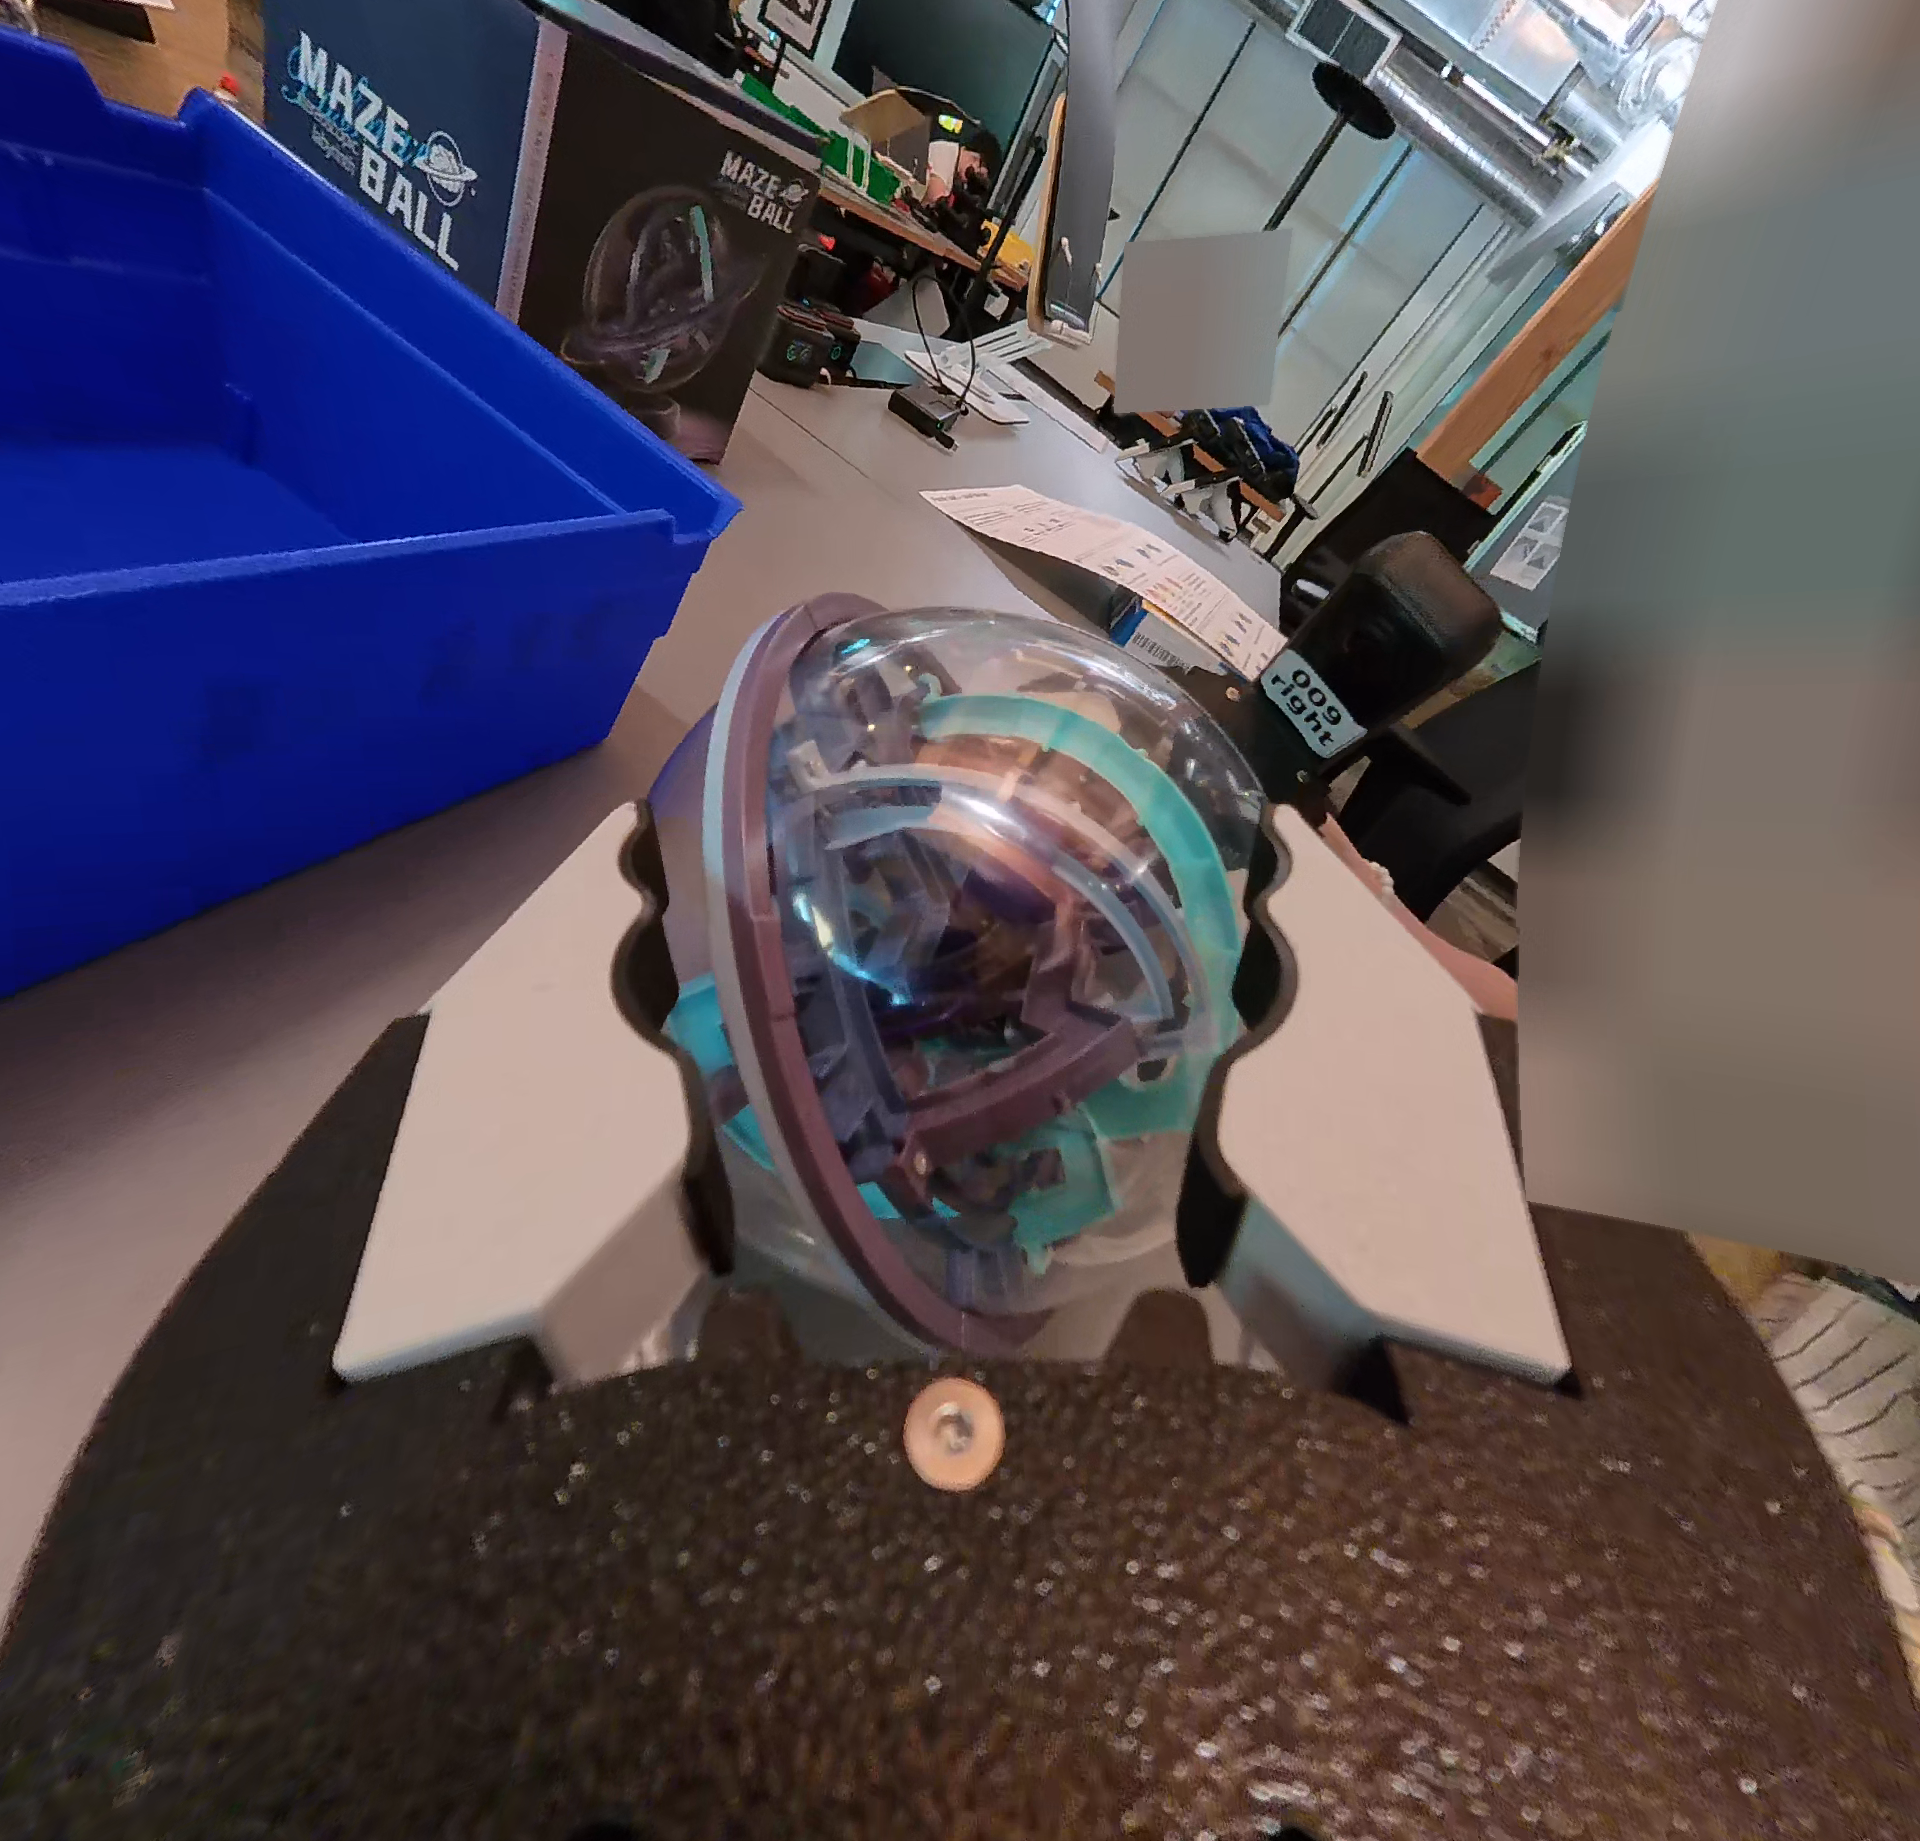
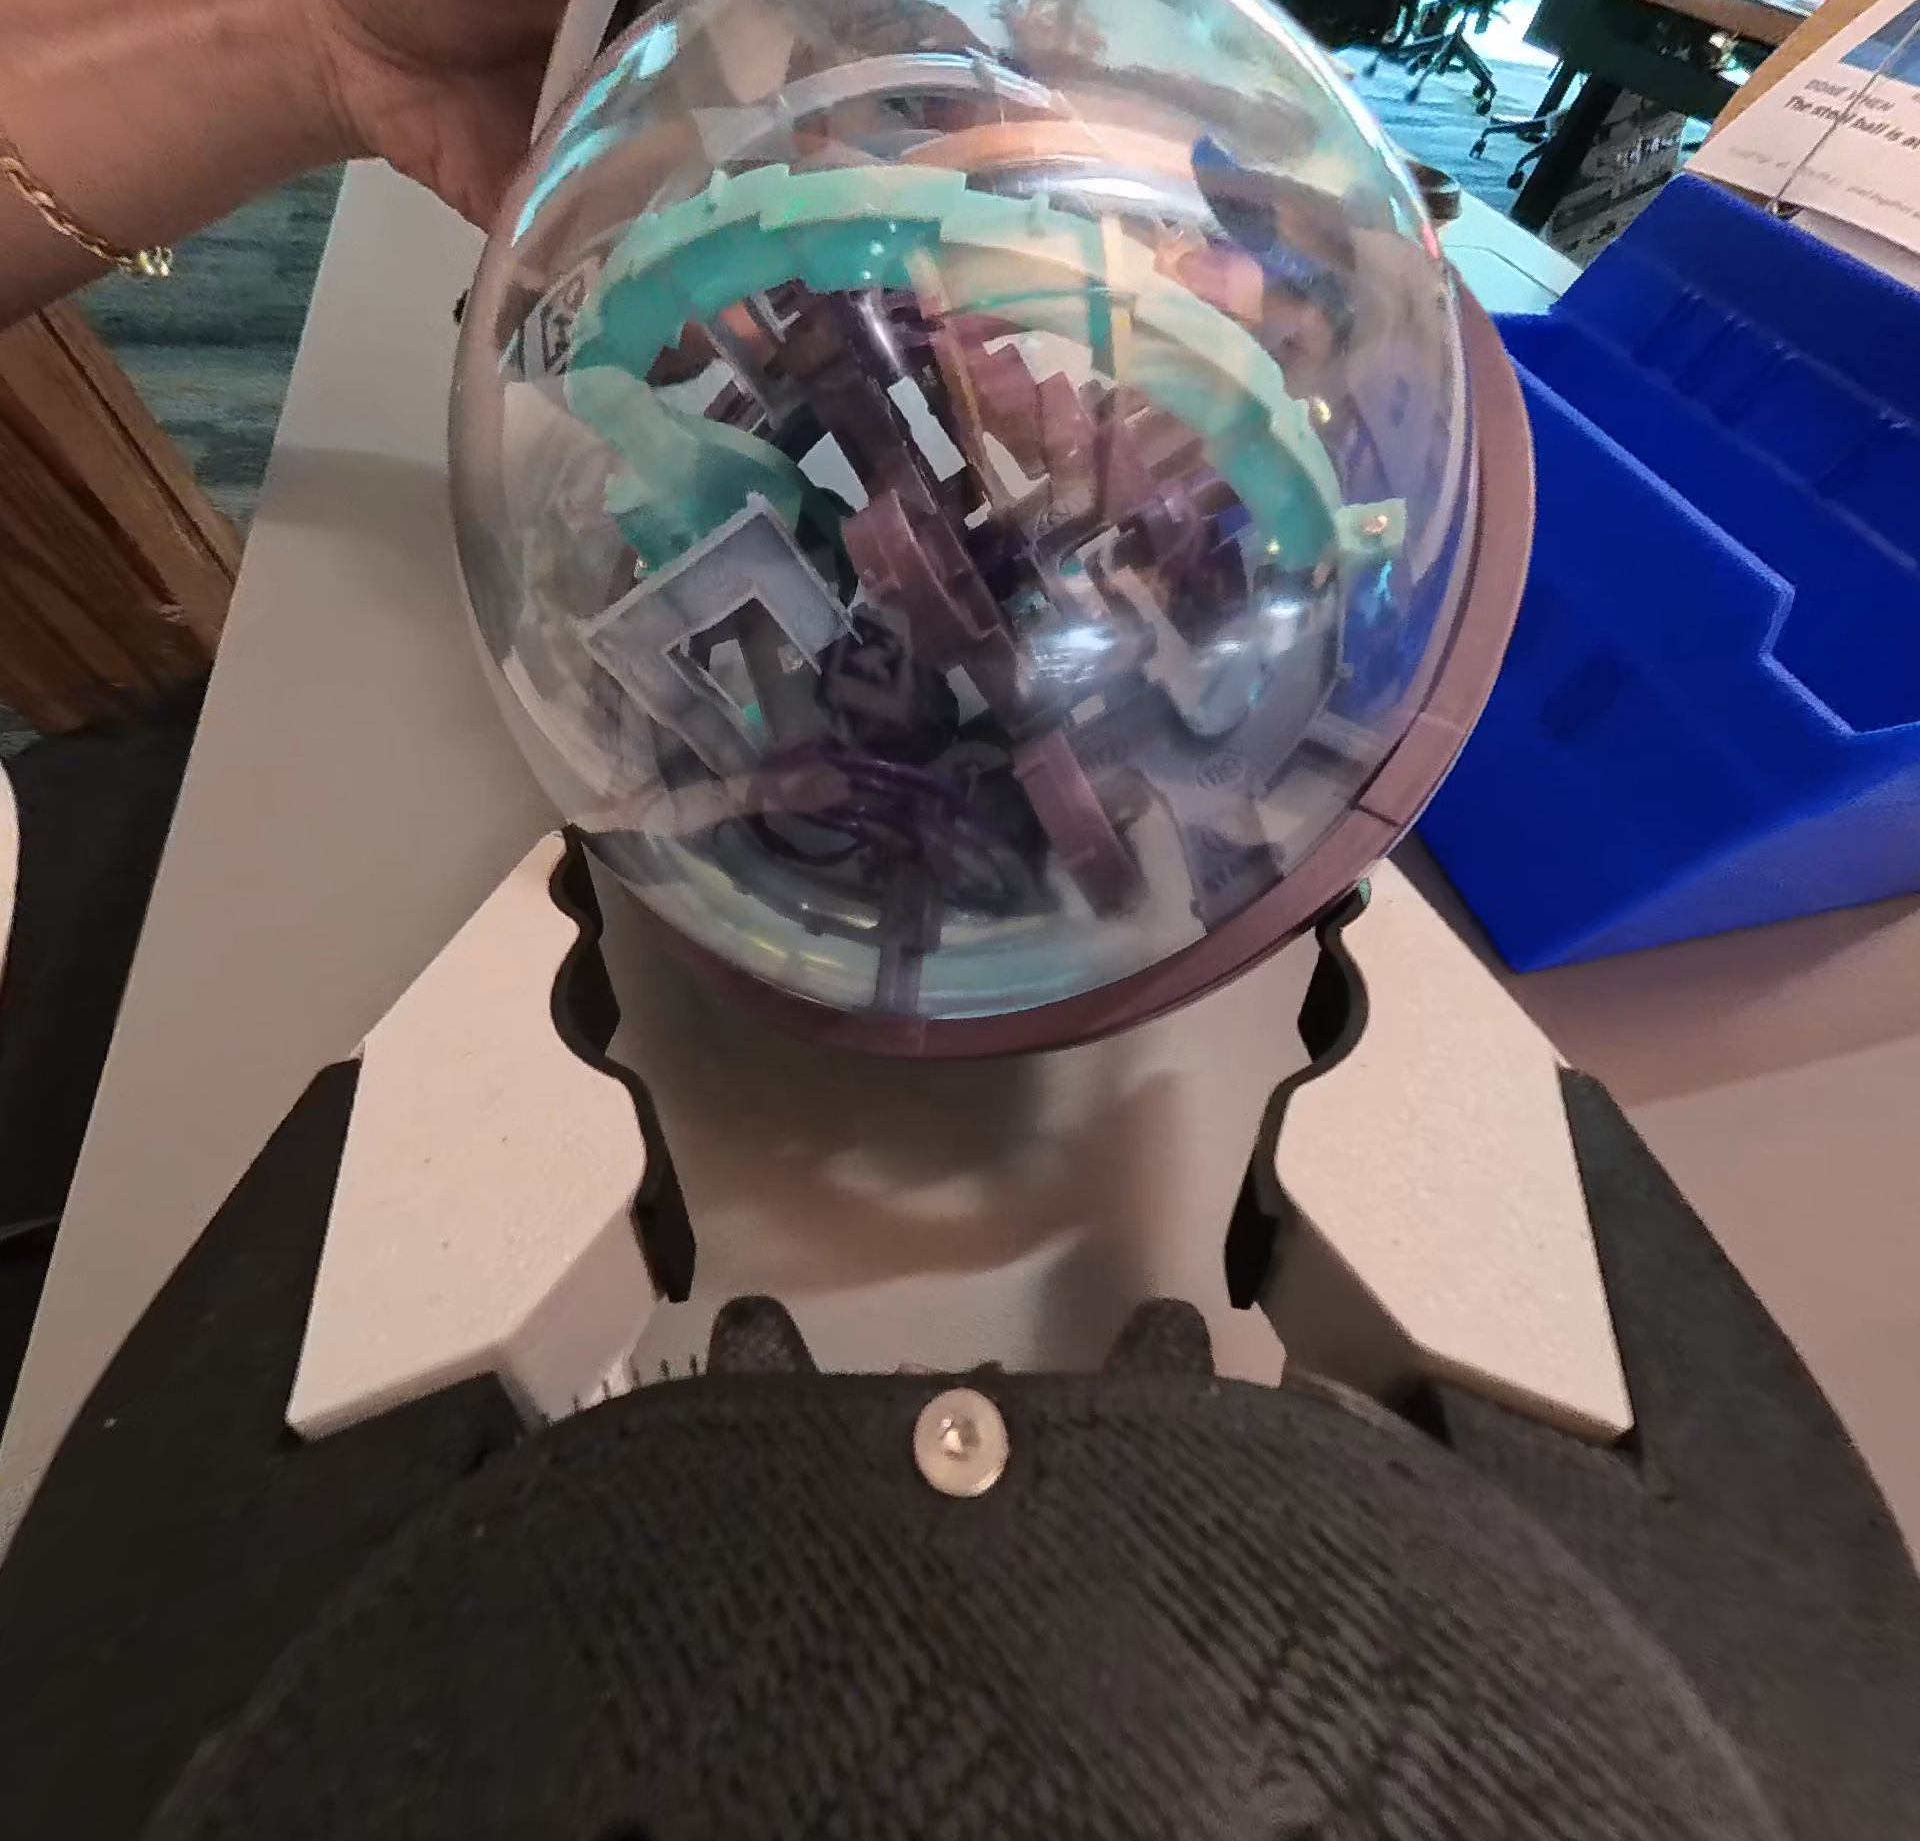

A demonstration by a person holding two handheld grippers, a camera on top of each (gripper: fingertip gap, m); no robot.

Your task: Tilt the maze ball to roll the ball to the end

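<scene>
One maze ball (image 1: 966, 960) clamped between two hand-held grippers, left (image 1: 951, 944), right (image 2: 961, 944); one blue bin (image 1: 312, 586).

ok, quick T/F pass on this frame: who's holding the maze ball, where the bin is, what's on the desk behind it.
1. The maze ball sits between the left claw fingers. True.
2. The right claw hangs clear of the sphere. False: the sphere rests between its fingertips, so both claws hold it.
3. The blue bin holds a pile of parts. False: the visible inside is bare.
4. The sphere's seam ring is purple. True.
5. The product box stands on the desk beyond the bin. True.
6. The steel ball's place inside the maze is plain to see. False: neither view shows it clearly.
</scene>
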